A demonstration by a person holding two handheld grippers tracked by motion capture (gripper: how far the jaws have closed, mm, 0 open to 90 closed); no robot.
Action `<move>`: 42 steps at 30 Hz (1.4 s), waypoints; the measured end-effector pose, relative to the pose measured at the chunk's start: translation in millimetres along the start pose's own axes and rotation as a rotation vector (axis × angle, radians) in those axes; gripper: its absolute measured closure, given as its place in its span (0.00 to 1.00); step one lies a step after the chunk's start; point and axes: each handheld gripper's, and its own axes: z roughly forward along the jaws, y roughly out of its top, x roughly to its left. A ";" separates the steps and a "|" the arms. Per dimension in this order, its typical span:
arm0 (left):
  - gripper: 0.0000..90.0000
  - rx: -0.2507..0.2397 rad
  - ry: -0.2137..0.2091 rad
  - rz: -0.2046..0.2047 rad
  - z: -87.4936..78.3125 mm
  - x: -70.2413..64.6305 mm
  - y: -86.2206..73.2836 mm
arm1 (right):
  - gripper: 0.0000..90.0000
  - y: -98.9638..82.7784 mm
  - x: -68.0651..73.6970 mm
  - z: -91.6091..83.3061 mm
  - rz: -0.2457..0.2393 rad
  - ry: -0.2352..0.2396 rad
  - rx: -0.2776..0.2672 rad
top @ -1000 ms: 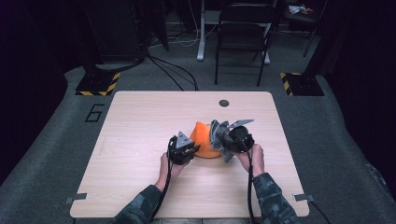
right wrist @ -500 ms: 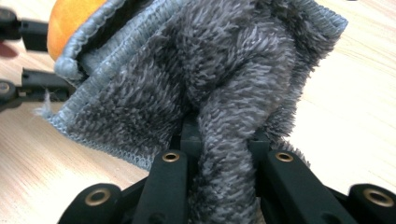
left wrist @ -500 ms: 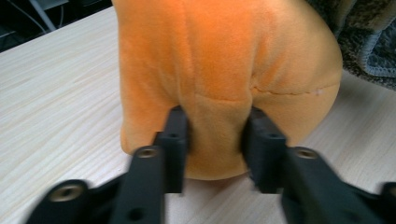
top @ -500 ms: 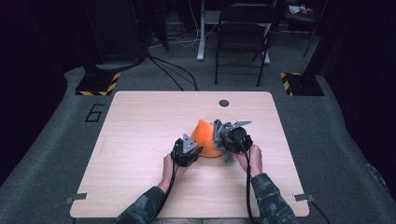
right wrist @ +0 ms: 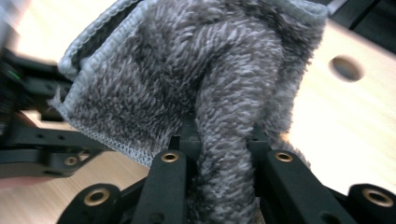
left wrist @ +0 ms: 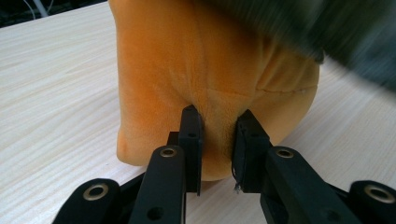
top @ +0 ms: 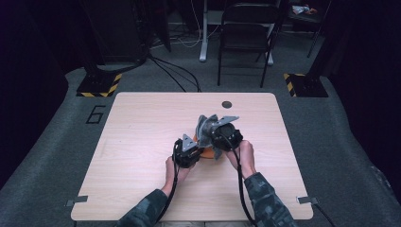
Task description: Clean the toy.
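Near the middle of the pale wooden tabletop (top: 142, 142), slightly toward the person's side: an orange plush cloth (left wrist: 196, 70), bunched into a soft mound and resting on the wood. Left gripper (top: 188, 152) low at the mound's near left side, fingers (left wrist: 191, 140) narrow and pinching a fold of the orange plush between the pads, having just been closing further onto it. Fabric puckered into creases where the pinch bites, seen close in the left gripper view. Right gripper (top: 226, 135) just beside and a little beyond the left, raised above the mound, fingers (right wrist: 261, 163) clamped tight on a gathered fold of a grey fluffy towel (right wrist: 196, 79). Towel draped up and over those fingers, stitched hem running along its lower left edge in the right gripper view, hanging over the orange cloth in the high view and hiding much of it. Both hands close together, forearms in camouflage sleeves (top: 265, 198) coming in from the near edge. Small round hole (top: 227, 104) in the tabletop near the far edge, well apart from the cloths. Beyond the tabletop, a dark folding chair (top: 246, 38) on grey floor.
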 end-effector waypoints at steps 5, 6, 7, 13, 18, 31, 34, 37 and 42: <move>0.84 -0.005 -0.012 0.010 0.7 1.4 -2.0 | 0.85 -16.4 -15.5 3.7 0.054 0.000 -0.003; 0.84 0.000 -0.018 0.012 0.6 1.9 -2.0 | 0.85 -19.3 -18.1 3.1 0.070 0.003 0.001; 0.84 0.000 -0.018 0.013 0.8 2.1 -1.9 | 0.85 -23.3 -22.0 2.4 0.082 0.004 0.008; 0.83 0.002 -0.022 0.013 1.8 3.7 -1.7 | 0.85 -47.3 -43.9 9.9 0.124 -0.033 0.073; 0.83 0.007 -0.023 0.011 1.7 4.8 -1.6 | 0.85 -71.1 -58.2 32.9 0.184 -0.037 0.169; 0.81 0.005 -0.026 -0.011 1.7 10.0 -2.3 | 0.84 -48.1 -60.0 -4.8 0.199 0.025 0.026; 0.77 0.001 -0.028 -0.008 0.0 10.5 -2.0 | 0.84 -47.7 -48.0 9.0 0.156 0.023 0.062; 0.63 -0.023 -0.015 0.038 -7.9 7.3 -1.9 | 0.84 -50.0 -47.8 13.8 0.158 0.017 0.065; 0.47 -0.038 0.021 0.112 -16.7 3.2 1.2 | 0.84 -50.8 -51.1 15.5 0.183 0.017 0.069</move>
